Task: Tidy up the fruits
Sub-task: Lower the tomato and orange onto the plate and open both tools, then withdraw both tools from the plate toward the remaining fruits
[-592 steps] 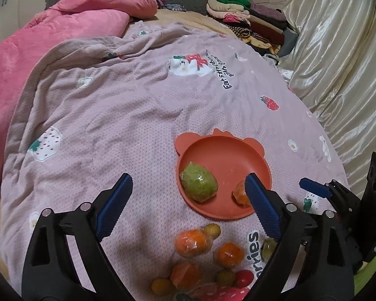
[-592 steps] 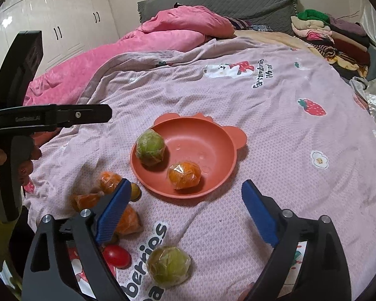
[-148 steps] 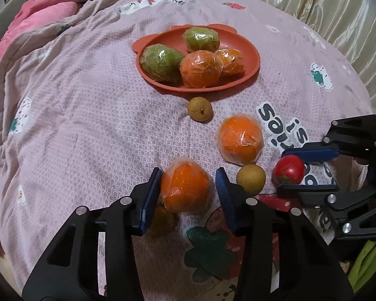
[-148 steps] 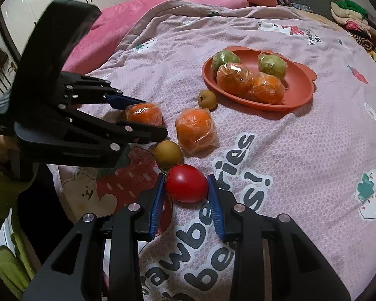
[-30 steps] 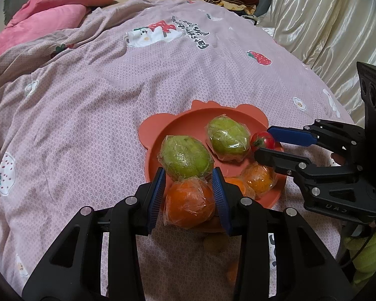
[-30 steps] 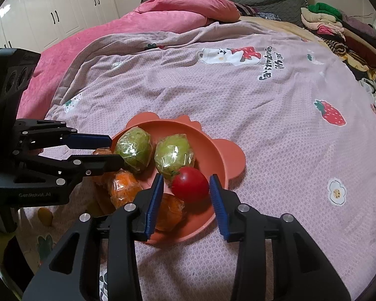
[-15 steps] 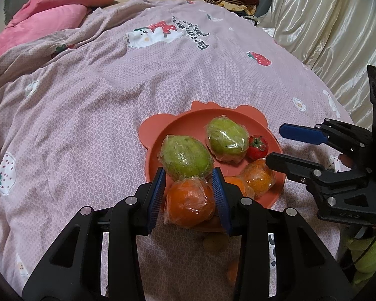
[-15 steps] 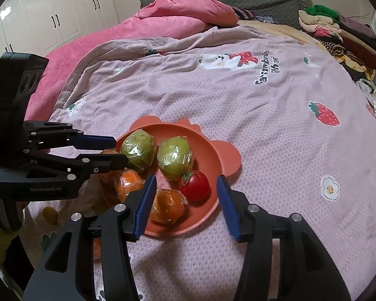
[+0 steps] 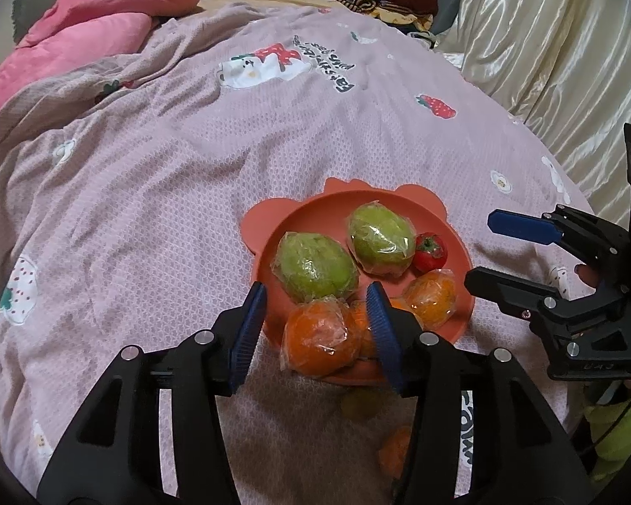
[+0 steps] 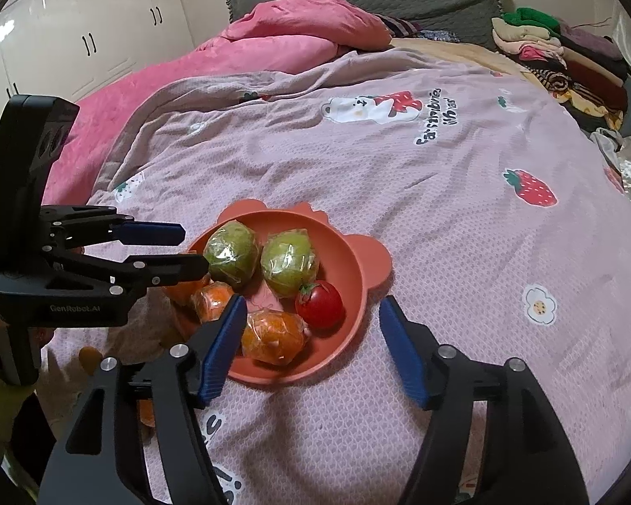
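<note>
L tongs point(image 9: 315, 320) are opening around the wrapped orange point(image 9: 320, 332) at the plate's point(image 9: 273, 227) near rim, pads just clearing it. R tongs point(image 10: 313, 347) are spreading wide, empty, w/ the tomato point(image 10: 319, 304) lying just ahead in the plate. Loose fruit point(image 9: 359, 402) is sitting on the bed below the L tongs, nearer them.

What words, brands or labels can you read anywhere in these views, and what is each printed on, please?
"GenRobot.AI": on the body of the left gripper, in the right wrist view.
Dark lettering beside the bear print on the blanket: too distorted to read.
Large dark letters on the blanket near the bottom edge: cut off, unreadable.
</note>
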The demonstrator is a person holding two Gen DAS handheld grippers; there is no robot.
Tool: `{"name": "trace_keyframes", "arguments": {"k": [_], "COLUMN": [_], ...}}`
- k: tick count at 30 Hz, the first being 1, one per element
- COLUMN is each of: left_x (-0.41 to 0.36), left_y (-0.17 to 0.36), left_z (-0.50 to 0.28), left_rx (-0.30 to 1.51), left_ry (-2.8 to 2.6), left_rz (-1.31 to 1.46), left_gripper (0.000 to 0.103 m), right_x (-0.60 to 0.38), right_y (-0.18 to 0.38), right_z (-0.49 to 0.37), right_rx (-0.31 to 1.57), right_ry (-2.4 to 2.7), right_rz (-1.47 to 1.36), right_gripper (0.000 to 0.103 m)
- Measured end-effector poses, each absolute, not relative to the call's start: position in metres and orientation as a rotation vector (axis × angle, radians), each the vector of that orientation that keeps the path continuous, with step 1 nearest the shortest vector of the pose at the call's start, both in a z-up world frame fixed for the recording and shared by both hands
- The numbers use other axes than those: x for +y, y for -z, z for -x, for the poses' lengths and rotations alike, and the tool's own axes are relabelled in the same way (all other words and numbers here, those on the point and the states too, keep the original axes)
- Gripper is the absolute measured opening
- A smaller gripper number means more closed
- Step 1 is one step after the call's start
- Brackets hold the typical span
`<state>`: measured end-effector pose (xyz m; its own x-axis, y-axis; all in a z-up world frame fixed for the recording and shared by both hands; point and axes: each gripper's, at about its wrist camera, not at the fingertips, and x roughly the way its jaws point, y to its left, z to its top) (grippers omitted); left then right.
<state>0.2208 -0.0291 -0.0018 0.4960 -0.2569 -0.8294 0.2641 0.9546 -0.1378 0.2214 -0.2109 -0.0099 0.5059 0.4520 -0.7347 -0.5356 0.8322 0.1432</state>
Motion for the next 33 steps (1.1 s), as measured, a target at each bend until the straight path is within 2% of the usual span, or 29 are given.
{"name": "trace_keyframes", "arguments": {"k": [15, 33], "left_x": [-0.023, -0.003], "left_y": [-0.017, -0.037], "left_z": [-0.21, -0.19], "left_rx": [0.963, 0.916], "left_ry": [0.29, 0.234], "left_rz": [0.004, 0.033], "left_gripper": [0.063, 0.087], "right_x": [-0.216, -0.218], "right_y": [-0.002, -0.016], "right_z": [-0.211, -0.197], "right_rx": [0.83, 0.796], "right_ry": [-0.577, -0.575], "right_rz": [0.104, 0.099], "right_gripper": [0.078, 0.088]}}
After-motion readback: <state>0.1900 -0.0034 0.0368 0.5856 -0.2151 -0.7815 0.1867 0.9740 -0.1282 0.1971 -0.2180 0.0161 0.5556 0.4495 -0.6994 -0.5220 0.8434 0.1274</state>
